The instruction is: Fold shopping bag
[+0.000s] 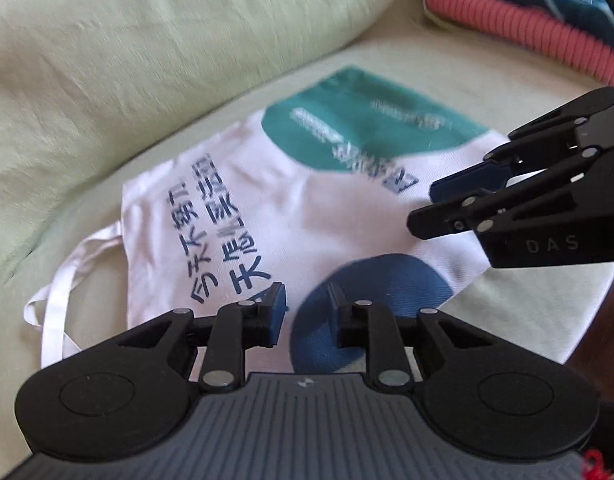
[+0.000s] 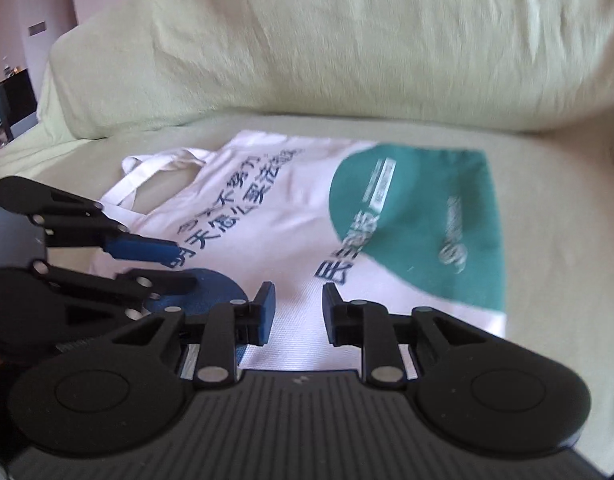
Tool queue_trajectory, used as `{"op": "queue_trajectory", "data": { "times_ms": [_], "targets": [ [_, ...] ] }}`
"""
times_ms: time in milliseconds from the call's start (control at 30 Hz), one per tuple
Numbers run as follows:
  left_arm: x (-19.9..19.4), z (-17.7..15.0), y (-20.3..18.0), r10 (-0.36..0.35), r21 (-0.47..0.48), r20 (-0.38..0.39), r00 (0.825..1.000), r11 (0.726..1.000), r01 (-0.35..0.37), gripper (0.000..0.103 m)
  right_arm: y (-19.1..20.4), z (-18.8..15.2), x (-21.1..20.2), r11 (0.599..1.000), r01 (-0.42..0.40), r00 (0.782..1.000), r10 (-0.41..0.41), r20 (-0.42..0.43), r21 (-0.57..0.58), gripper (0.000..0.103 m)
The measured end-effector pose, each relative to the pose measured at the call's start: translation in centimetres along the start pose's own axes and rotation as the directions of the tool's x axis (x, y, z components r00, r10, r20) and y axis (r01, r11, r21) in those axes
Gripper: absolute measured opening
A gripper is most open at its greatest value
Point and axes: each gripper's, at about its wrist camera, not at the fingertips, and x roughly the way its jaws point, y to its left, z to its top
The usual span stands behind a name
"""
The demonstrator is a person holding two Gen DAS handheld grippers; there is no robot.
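Left claw (image 1: pixel 305 300): spread a little, nothing between its pads; it hangs over the blue circle (image 1: pixel 371 300) at the near edge of the shopping bag (image 1: pixel 307 208), apart from the cloth as far as can be told.
Right claw (image 2: pixel 295 300): also slightly spread and empty, over the white middle of the bag's near edge, between the blue circle and the green patch (image 2: pixel 427 216).
Shopping bag: lies flat and unfolded on the pale green sofa seat (image 2: pixel 547 280), printed side up, its handles (image 1: pixel 67 284) trailing off the end far from the green patch.
Risk, grip: either claw may pinch only the top layer, so the bag opens instead of folding.
Risk, surface: the soft seat gives way, so a pad could snag the sofa cover along with the bag.
Risk, handles: left loose, they may bunch inside the fold.
Risk, crowding: both claws are near each other at one edge and could knock together.
Risk, view: the pictures are blurred, so contact is hard to judge.
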Motion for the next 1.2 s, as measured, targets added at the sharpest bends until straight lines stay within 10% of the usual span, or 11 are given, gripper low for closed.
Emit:
{"op": "queue_trajectory", "data": {
  "times_ms": [67,200,400,667,767,867,1033,1200],
  "targets": [
    [0.6,-1.1,1.3,0.067,-0.024,-0.004,0.998,0.997,-0.067,0.03,-0.6,-1.3,0.8,0.996,0.086,0.996,-0.086,-0.012,-0.028,0.001],
    [0.4,-2.8,6.5,0.171,-0.128,-0.099,0.98,0.975,-0.183,0.03,-4.3,-1.7,-0.4,0.947,0.32,0.946,-0.321,-0.036,-0.029,0.006],
    [-0.4,2.1,8.6,0.071,-0.124,-0.025,0.997,0.99,-0.074,0.03,-7.7,1.6,-1.9,0.972,0.227,0.973,-0.229,0.029,0.059,0.015],
    [9.5,8.9,7.4,-0.084,-0.1,-0.021,0.996,0.992,0.081,0.031,-5.6,8.7,9.6,0.997,0.061,0.996,-0.064,-0.057,-0.045,0.016],
    [11.5,9.2,8.7,-0.034,-0.121,0.004,0.999,0.992,0.034,0.038,-6.2,9.8,12.5,0.994,0.072,0.993,-0.079,-0.084,-0.08,0.016],
    [13.9,9.5,11.9,0.074,-0.183,-0.019,0.997,0.98,-0.076,0.051,-8.6,10.9,14.5,0.964,0.249,0.965,-0.255,-0.054,-0.096,0.025],
    [13.4,8.1,17.7,0.178,-0.299,-0.106,0.978,0.933,-0.202,0.042,-13.6,11.7,13.1,0.917,0.397,0.916,-0.395,-0.066,0.034,0.032],
    [4.3,4.4,14.5,0.125,-0.319,-0.041,0.991,0.938,-0.132,0.04,-10.1,7.6,5.2,0.954,0.292,0.955,-0.295,0.036,0.067,0.032]
  ]
}}
